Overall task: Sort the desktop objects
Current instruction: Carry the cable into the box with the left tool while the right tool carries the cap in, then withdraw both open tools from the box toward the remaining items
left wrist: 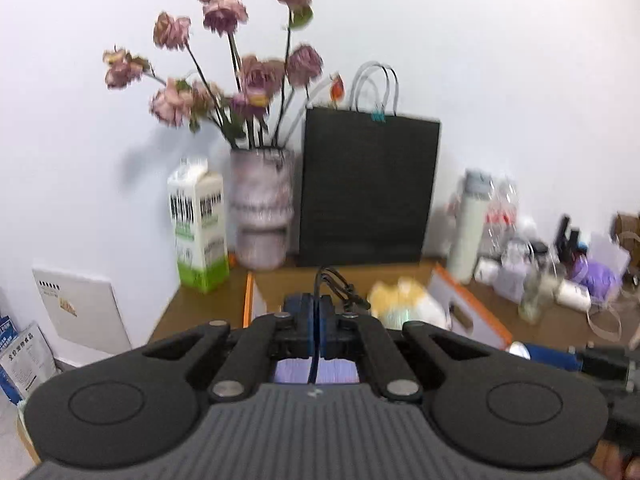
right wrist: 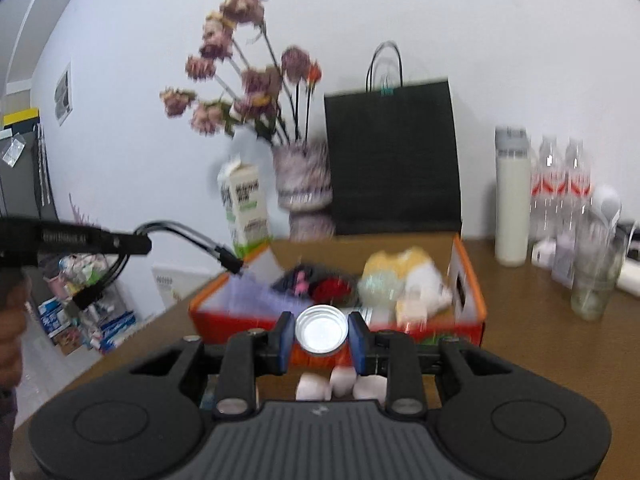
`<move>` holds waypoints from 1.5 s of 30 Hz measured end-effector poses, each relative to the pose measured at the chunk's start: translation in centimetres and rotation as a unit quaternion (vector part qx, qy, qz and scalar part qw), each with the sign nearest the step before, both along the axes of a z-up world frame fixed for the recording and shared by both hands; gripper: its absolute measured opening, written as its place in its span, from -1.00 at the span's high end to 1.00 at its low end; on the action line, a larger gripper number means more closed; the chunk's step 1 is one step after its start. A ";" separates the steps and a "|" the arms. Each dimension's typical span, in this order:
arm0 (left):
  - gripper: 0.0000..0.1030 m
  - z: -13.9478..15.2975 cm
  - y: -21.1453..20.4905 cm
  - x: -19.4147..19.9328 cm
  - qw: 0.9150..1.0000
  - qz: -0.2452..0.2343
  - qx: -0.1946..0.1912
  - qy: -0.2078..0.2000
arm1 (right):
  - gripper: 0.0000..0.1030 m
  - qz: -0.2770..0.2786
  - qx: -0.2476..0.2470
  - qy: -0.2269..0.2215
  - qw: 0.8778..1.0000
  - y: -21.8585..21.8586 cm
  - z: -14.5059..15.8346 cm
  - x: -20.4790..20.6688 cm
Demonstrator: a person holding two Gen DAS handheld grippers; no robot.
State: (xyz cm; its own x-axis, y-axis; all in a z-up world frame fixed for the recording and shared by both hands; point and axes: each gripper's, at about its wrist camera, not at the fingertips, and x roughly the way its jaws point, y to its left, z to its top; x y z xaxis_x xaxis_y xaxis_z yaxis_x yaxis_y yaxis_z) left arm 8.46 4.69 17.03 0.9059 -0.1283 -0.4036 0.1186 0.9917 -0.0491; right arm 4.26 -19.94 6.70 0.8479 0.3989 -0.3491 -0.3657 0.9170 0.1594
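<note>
Orange-walled cardboard box (right wrist: 472,280) sits on the brown desk (right wrist: 532,344), directly ahead of both grippers. Left gripper (left wrist: 319,316): blue pads pressed together, pinching a thin black cable (left wrist: 336,280) that loops up above the fingertips and ends in a small plug; in the right wrist view the same cable (right wrist: 192,236) arcs from the left gripper toward the box's near-left corner, plug hanging just over the rim. Right gripper (right wrist: 322,334): fingers closed partway on a round silver-topped item (right wrist: 321,330), apparently a lid or can end; its body is hidden, so identity uncertain. It is held just in front of the box's near wall, above three small white pieces (right wrist: 340,384) lying on the desk. Box contents: a lilac sheet (right wrist: 256,298) at left, a dark pink-and-black object (right wrist: 298,278) and something red (right wrist: 332,288) in the middle, a yellow-and-white plush-like bundle (right wrist: 404,276) at right; all blurred. Behind the box, against the white wall: a milk carton (left wrist: 198,224), a vase of dried pink flowers (left wrist: 262,208), a black paper bag (left wrist: 368,188). To the right: a white bottle with grey cap (right wrist: 511,196), clear water bottles (right wrist: 560,184), a glass (right wrist: 592,276).
</note>
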 end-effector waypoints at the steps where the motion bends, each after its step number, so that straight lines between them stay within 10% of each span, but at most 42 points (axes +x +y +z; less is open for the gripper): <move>1: 0.94 0.7 -0.4 1.1 1.000 0.002 -0.002 0.001 | 0.47 -0.002 -0.001 -0.005 1.000 0.0 0.6 0.7; 8: 0.94 -1.8 -1.1 12.5 0.994 0.081 -0.033 0.059 | 0.47 -0.008 0.006 0.009 1.000 0.5 2.5 9.0; 14: 0.84 -10.7 -0.1 20.0 0.964 0.157 0.006 0.213 | 0.47 -0.008 0.018 0.119 0.993 1.0 -0.1 18.1; 23: -0.60 -7.7 -0.4 15.4 0.985 0.086 0.018 0.145 | 0.23 0.007 0.031 0.200 0.979 5.2 -4.7 22.7; 31: -0.97 -5.7 -1.4 12.8 0.984 0.092 0.066 0.140 | -0.17 -0.021 0.014 0.170 0.985 3.7 -2.1 19.3; 45: -1.00 -11.9 -1.8 -2.2 0.991 0.057 0.050 0.108 | -0.52 -0.055 -0.017 0.139 0.989 -0.7 -5.8 4.4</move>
